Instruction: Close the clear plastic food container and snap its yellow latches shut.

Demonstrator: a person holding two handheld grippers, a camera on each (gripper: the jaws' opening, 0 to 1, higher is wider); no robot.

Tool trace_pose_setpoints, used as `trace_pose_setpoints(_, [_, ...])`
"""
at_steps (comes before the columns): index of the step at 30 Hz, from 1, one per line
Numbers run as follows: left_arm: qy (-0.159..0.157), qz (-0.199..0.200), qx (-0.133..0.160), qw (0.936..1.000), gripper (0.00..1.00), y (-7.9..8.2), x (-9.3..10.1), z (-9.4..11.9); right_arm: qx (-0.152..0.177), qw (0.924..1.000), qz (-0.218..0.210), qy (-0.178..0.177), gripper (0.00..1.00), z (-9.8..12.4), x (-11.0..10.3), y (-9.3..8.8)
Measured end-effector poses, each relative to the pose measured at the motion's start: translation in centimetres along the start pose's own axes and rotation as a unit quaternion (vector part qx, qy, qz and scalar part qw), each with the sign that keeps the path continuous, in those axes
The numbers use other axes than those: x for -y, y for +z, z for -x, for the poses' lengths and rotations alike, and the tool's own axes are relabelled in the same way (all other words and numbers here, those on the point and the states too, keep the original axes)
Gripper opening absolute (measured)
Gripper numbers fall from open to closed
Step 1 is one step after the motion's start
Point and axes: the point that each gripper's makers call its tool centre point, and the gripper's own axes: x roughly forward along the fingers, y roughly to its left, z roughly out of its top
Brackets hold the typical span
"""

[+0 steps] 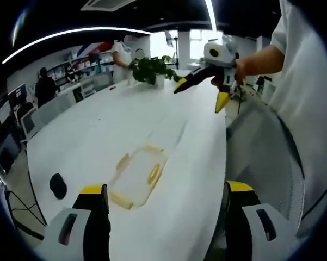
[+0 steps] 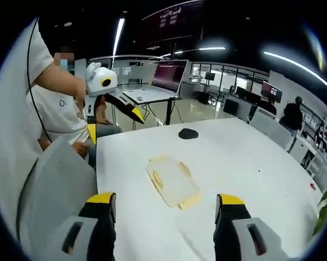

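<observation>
On white table [image 1: 152, 117] | clear container [image 1: 137, 176] | open-plan office

No text can be read; small lettering on the person's white shirt [image 2: 62, 103] is illegible.

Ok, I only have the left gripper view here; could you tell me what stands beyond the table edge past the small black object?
Observer: An open laptop on a stand, screen lit, just beyond that edge of the table.
Operator: Thank you. And where is the right gripper aimed?
Observer: In its own view, the right gripper has its tongs apart with nothing in them, and the container lies on the table straight ahead, centred between them.
</observation>
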Motion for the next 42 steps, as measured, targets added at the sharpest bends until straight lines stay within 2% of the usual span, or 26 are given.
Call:
trace_pose_setpoints(16, [-0.019, -0.036, -0.040, 0.9984, 0.89, -1.0, -2.2, -0.9, -0.026, 0.9989, 0.038, 0.011, 0.72, -2.0, 0.9, 0.1])
trace_pose_setpoints(26, [-0.035, -0.058, -0.065, 0.9956, 0.88, -1.7, -2.6, -1.9, -0.039, 0.9981, 0.043, 0.020, 0.72, -3.1, 1.8, -0.3])
trace_pose_setpoints(33, [-0.044, -0.059, -0.075, 0.9945, 0.87, -2.2, -3.3, -2.6, -0.056, 0.9968, 0.052, 0.024, 0.76, -3.7, 2.6, -0.8])
trace_pose_setpoints(36, [-0.048, -0.055, -0.075, 0.9945, 0.87, -2.3, -3.7, -2.6, -0.059, 0.9971, 0.046, 0.015, 0.82, -4.0, 3.3, -0.8])
trace_pose_setpoints(42, [-0.052, -0.060, -0.085, 0.9933, 0.87, -2.7, -4.4, -2.7, -0.060, 0.9969, 0.044, 0.025, 0.84, -4.7, 3.6, -0.6])
